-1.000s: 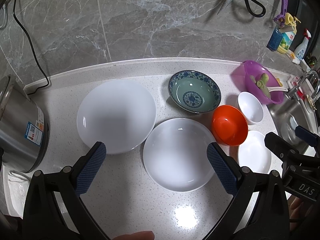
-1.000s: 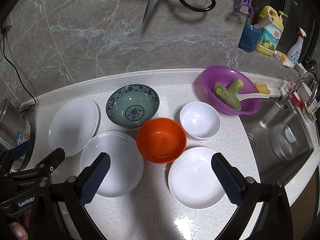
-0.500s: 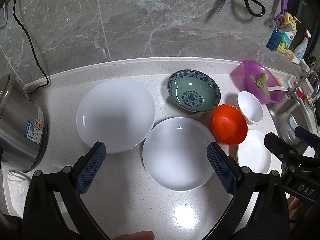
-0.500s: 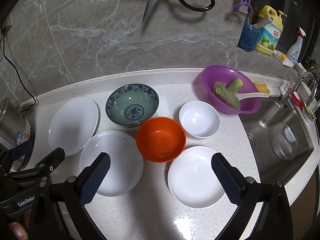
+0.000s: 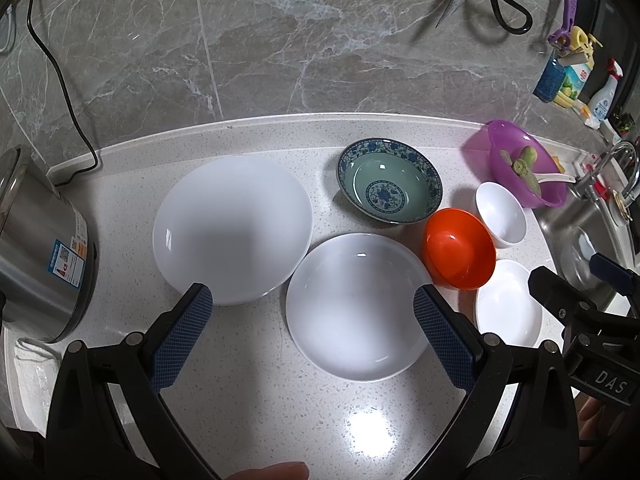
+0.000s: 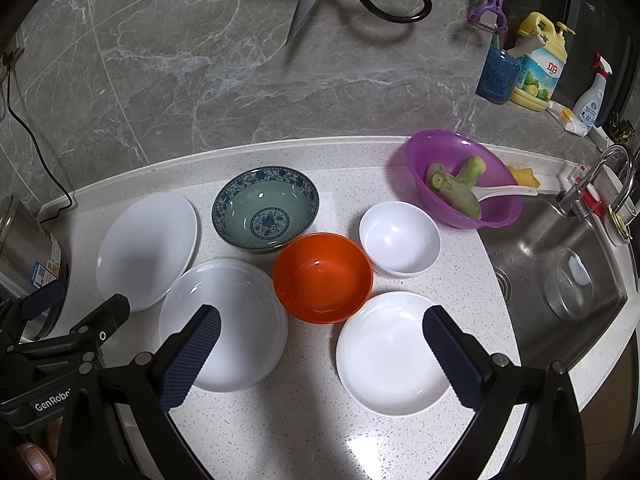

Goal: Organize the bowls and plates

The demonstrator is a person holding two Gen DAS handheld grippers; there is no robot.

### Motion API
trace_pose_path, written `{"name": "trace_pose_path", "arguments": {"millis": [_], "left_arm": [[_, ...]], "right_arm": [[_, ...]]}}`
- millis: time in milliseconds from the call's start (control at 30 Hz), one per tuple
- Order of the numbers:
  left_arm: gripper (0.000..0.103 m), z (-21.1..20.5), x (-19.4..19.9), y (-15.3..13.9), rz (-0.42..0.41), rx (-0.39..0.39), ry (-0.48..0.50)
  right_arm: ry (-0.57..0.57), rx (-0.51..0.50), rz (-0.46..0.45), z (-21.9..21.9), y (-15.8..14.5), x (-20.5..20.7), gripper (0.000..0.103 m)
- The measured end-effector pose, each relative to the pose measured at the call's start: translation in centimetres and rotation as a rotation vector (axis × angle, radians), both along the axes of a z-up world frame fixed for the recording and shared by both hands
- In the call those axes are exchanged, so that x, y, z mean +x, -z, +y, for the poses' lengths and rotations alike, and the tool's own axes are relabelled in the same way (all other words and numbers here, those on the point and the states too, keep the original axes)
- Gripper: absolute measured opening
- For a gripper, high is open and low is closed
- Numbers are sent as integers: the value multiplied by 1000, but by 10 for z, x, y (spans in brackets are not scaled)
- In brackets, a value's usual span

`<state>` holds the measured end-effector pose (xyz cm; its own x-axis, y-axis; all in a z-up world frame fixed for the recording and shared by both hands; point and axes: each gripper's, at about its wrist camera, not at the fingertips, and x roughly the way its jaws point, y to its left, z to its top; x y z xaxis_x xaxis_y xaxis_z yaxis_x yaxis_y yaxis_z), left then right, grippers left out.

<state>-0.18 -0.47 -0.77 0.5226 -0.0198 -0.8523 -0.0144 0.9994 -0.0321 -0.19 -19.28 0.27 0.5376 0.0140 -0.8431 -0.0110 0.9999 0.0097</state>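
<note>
Counter stock — three white plates [image 6: 224, 324] at 9, 8 and 5 o'clock around the orange bowl [image 6: 323, 277]; blue bowl [image 6: 266, 210] at 11, white bowl [image 6: 400, 238] at 2. Nothing is stacked yet. Left gripper [image 5: 312, 334] and right gripper [image 6: 320, 350] — fingers spread wide, nothing held.

Glossy orange bowl [image 6: 322, 278]; speckled polished countertop [image 6: 280, 420]; brushed steel sink [image 6: 532, 256].

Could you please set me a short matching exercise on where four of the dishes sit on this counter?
Things:
1. orange bowl
2. patterned bowl
3. purple bowl
4. small plate

Places:
A. nearest the sink
B. between the right gripper's fingers
C. middle of the group
D. back, beside the large plate

Pairs: 1-C, 2-D, 3-A, 4-B
</note>
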Motion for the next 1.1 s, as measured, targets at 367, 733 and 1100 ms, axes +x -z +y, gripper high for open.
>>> {"name": "trace_pose_path", "arguments": {"millis": [367,733,1100], "left_arm": [[102,0,0,0,1,-1,0],[102,3,-2,7,8,-10,-1],[96,69,-31,81,152,-52,-68]], "right_arm": [[0,-2,1,0,2,0,103],[-1,-1,4,-1,1,2,103],[-70,122,55,12,32,4,103]]}}
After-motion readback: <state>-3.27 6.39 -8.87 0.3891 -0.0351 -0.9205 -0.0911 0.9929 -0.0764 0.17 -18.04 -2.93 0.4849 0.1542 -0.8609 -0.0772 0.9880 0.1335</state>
